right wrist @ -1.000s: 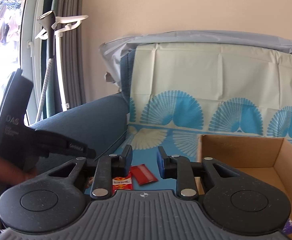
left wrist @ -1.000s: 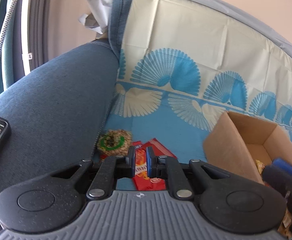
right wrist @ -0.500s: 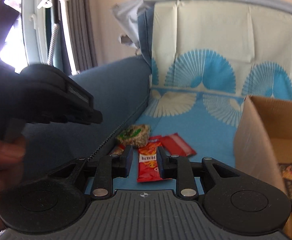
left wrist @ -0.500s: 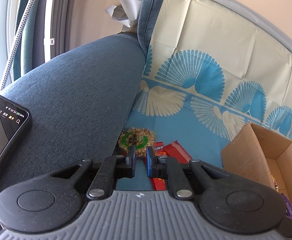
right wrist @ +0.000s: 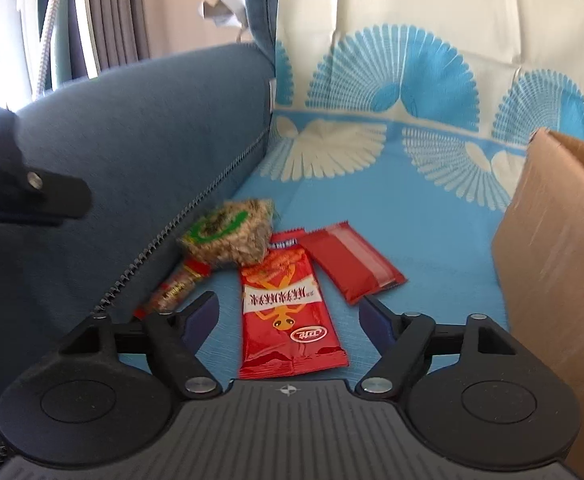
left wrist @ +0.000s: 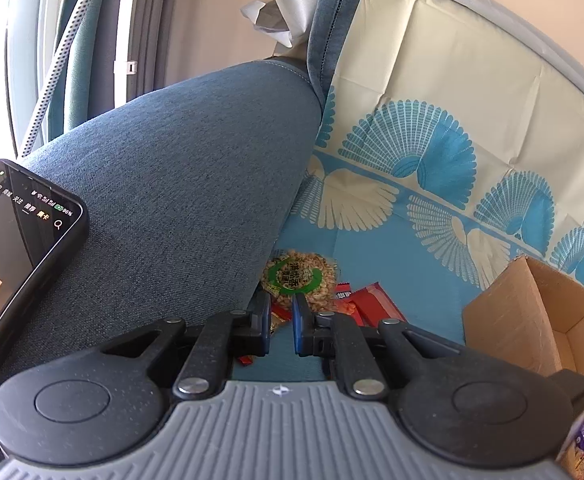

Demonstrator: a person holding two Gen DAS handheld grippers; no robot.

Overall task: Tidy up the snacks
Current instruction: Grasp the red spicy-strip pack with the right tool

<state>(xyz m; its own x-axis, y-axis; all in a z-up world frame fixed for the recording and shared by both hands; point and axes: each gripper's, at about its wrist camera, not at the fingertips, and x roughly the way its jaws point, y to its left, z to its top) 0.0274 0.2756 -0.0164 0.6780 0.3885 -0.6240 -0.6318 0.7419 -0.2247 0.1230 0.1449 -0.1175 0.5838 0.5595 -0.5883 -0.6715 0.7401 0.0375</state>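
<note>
Red foil packet with an orange figure (right wrist: 288, 304), item in hand: it lay flat on the blue patterned cloth (right wrist: 432, 216) of the sofa seat, directly between the fingers of your right gripper (right wrist: 288, 316), whose jaws were opening and not touching it. Beside it, listed in turn: a plain red wrapper (right wrist: 352, 264) to its right, a round grain cake with a green label (right wrist: 228, 236) overlapping its far end, and a thin red stick pack (right wrist: 176, 292) against the blue sofa arm (right wrist: 132, 140). Cardboard box (right wrist: 560, 260), the likely destination, stood at the right edge of the seat, with some snacks inside it in the left wrist view. Your left gripper (left wrist: 281, 322) sat nearly shut and empty above the same cluster. Black phone (left wrist: 16, 248) rested on the sofa arm. To do this pick well, you probably needed to bring both fingers down astride the packet's middle, clear of the grain cake, and pinch across its narrow width so it would not slide on the cloth.
</note>
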